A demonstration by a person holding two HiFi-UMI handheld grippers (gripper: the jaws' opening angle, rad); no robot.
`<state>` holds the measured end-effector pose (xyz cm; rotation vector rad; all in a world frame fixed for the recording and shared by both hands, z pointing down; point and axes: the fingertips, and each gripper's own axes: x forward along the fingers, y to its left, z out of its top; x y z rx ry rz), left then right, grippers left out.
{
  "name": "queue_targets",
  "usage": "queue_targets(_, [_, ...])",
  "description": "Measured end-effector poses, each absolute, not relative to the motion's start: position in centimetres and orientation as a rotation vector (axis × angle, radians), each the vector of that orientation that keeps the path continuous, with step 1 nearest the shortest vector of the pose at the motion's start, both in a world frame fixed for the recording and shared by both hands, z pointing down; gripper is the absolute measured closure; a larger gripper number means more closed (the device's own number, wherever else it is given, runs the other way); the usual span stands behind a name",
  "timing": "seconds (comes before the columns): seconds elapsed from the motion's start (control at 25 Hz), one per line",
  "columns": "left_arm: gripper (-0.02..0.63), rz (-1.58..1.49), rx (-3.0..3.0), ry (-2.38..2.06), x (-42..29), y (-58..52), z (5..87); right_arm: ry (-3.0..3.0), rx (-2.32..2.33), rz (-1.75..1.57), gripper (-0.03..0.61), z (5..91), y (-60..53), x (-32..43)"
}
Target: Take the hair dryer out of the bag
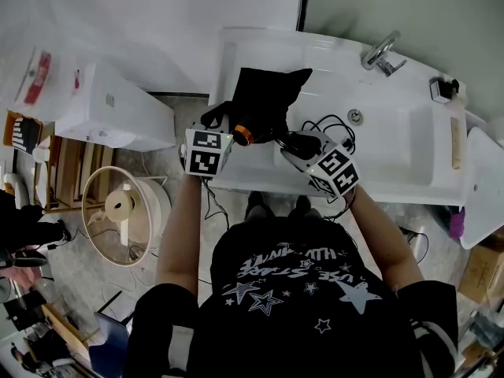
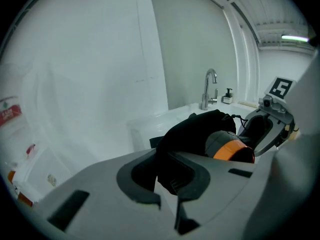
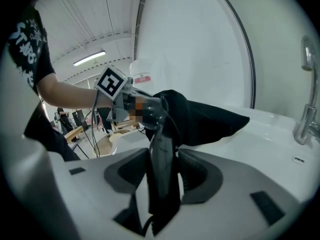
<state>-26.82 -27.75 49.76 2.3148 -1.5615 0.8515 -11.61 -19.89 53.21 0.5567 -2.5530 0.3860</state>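
One white sink counter (image 1: 402, 144), faucet (image 1: 382, 52) far right, left gripper (image 2: 167, 181) pinching black bag (image 2: 195, 131) above near edge, right gripper (image 3: 162, 179) clamping hair dryer (image 3: 160, 149).

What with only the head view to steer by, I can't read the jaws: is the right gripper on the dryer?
Observer: Yes. The right gripper is clamped on the dryer handle.
Operator: And the left?
Observer: The left gripper is shut on a fold of the bag.
Operator: Is the barrel out?
Observer: Its grey end with the orange ring is bare; the rest I cannot tell.
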Motion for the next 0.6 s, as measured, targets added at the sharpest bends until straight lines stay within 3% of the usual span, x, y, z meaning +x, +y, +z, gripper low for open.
queue_targets(0.6, [0.588,0.709,2.264,-1.585,-27.4,-27.2,49.1,-2.681,0.420,0.423,0.385,50.0,-16.7,-10.5])
